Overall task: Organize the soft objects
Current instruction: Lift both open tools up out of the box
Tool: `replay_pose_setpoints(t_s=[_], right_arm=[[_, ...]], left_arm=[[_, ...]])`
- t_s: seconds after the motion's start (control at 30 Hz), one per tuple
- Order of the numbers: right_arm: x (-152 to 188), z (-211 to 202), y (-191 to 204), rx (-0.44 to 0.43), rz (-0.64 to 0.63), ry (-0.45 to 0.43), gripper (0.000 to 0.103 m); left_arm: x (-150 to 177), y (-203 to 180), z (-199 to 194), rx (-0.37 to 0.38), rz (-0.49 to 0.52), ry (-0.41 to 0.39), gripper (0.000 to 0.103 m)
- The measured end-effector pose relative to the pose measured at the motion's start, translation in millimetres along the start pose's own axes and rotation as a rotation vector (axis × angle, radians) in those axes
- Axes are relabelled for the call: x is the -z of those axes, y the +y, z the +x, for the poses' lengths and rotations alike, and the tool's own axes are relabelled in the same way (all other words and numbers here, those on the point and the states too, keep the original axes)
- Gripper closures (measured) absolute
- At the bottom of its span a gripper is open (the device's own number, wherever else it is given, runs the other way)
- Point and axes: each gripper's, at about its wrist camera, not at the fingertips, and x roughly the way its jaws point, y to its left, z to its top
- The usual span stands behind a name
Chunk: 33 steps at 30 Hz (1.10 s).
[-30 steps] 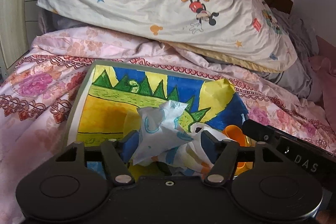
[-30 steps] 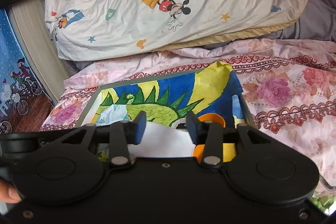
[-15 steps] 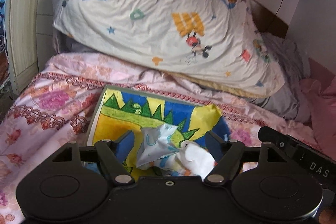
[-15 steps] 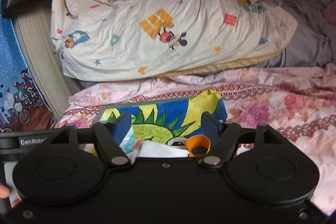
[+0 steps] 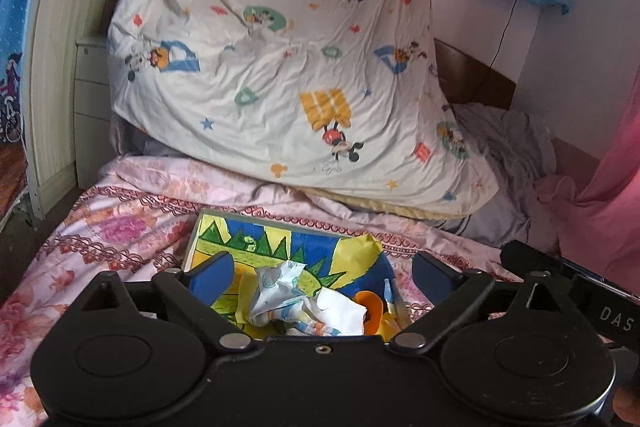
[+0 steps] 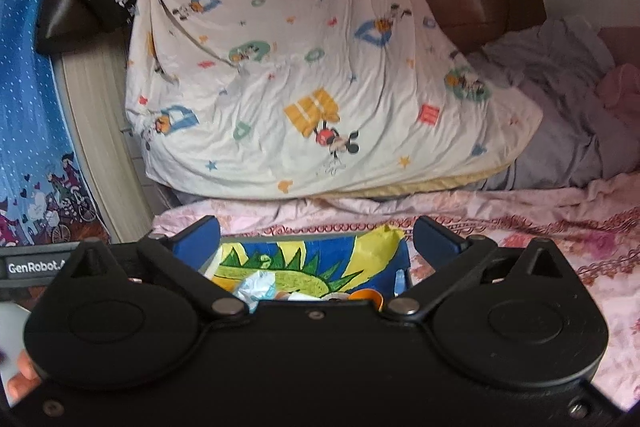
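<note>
Lettering "DAS" marks the black right gripper (image 5: 568, 291) at 3 o'clock; both grippers' blue fingers (image 5: 212, 277) are opening, empty, above crumpled white patterned cloth (image 5: 288, 293) in the dinosaur-printed fabric box (image 6: 320, 263) on the floral bed (image 5: 120, 231).

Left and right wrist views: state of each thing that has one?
left gripper: jaws opening, nothing between pads
right gripper: jaws opening, holding nothing
crumpled cloth: released, lying in the box
dinosaur box: open, on the floral bedspread
cartoon-print quilt: bunched, heaped behind the box
</note>
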Motion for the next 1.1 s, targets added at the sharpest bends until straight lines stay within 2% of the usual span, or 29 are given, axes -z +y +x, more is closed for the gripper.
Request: replay_pose_setpoints(t_s=[0.27,0.4,0.7,0.93,1.1], right_arm=[[-3,-71,5,-0.020,0.002,-0.042,0.001],[2,-110,12,-0.029,0.001,-0.069,0.001],[26,-180,25,-0.017,-0.016,-0.114,0.001],[55,-206,30,0.026,-0.032,-0.128,0.001],[75,-206,29,0.048,-0.018,-0.098,0.001]], left_arm=[[17,-6,-60,-0.005,0.015,-0.067,0.001],[36,-11,-89,-0.058,0.028,-0.123,0.001],[72,-11,-135,-0.096,0.040,-0.180,0.001],[94,2,-157,-0.132,0.031,-0.188,0.001],[109,17,-158,-0.165,0.032,-0.150,0.001]])
